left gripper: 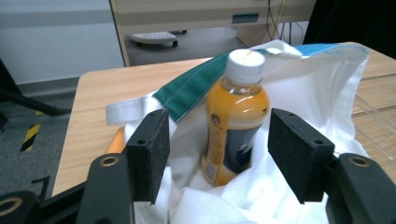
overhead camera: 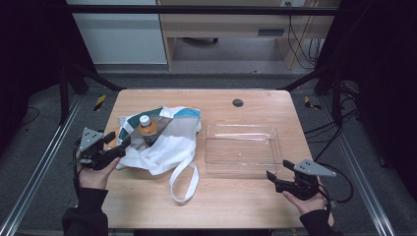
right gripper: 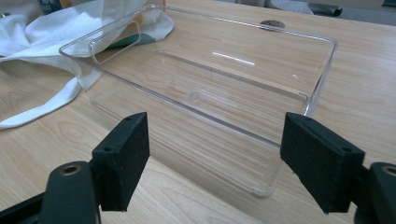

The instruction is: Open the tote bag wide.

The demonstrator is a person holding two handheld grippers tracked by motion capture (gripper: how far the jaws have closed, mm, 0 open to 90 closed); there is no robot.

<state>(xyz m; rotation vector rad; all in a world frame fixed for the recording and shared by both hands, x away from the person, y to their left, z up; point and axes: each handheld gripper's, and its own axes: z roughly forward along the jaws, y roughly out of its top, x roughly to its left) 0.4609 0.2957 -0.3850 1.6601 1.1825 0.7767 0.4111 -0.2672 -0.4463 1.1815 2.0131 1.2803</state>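
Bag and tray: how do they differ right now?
The bag is soft white cloth, crumpled, with a teal band; the tray is rigid clear plastic, lying flat. The bag holds an orange bottle standing upright; the tray holds nothing. Both sit on the table, side by side.

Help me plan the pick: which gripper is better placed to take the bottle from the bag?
Left. The left gripper sits at the bag, jaws open toward the bottle. The right gripper faces the tray.
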